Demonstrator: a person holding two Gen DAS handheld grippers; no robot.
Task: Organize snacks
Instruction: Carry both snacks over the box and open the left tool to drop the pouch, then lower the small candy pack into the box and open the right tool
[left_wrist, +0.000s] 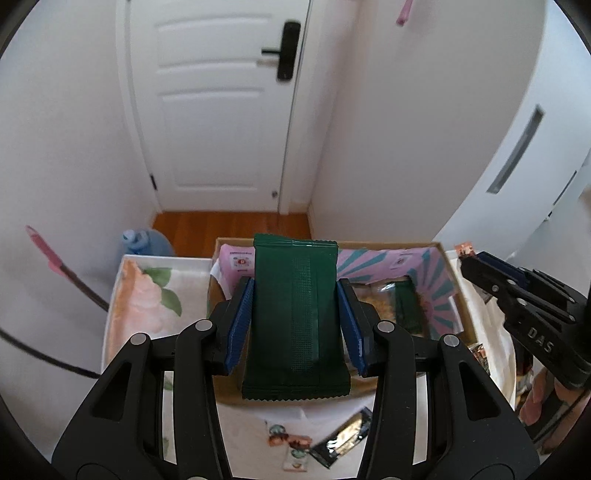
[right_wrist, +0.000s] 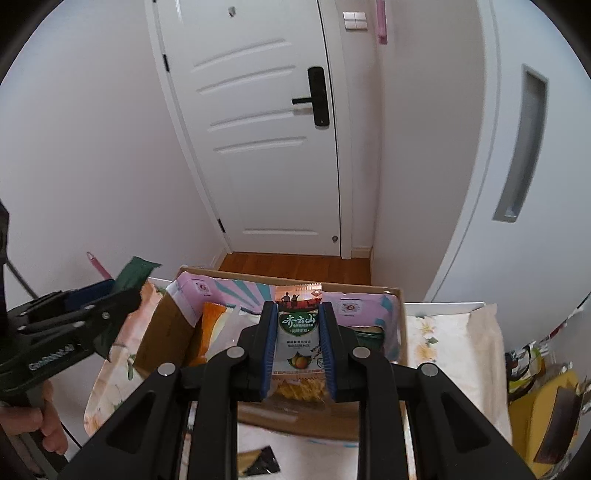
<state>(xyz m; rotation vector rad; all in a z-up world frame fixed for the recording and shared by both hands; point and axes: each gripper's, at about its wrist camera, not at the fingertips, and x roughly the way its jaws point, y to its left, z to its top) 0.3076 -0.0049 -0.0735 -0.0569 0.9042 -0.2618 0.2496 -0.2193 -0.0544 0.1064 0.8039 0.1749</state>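
A dark green snack packet (left_wrist: 295, 317) is clamped between the blue pads of my left gripper (left_wrist: 295, 291), held above the near edge of a cardboard box (left_wrist: 448, 266). My right gripper (right_wrist: 298, 328) is shut on a white and green snack packet (right_wrist: 297, 332) with yellow contents, held over the same cardboard box (right_wrist: 402, 321). The box is lined with a pink and teal bag and holds another green packet (left_wrist: 408, 308) and an orange packet (right_wrist: 214, 325). Each gripper shows in the other's view: right gripper (left_wrist: 476, 264), left gripper (right_wrist: 129, 286) with its green packet (right_wrist: 135, 273).
A white tray (left_wrist: 122, 295) with floral cloth lies left of the box. Loose snack packets (left_wrist: 347, 439) lie on the white surface in front. More packets (right_wrist: 524, 365) sit at the right. A blue water jug (left_wrist: 142, 242), a white door (left_wrist: 221, 103) and wood floor are behind.
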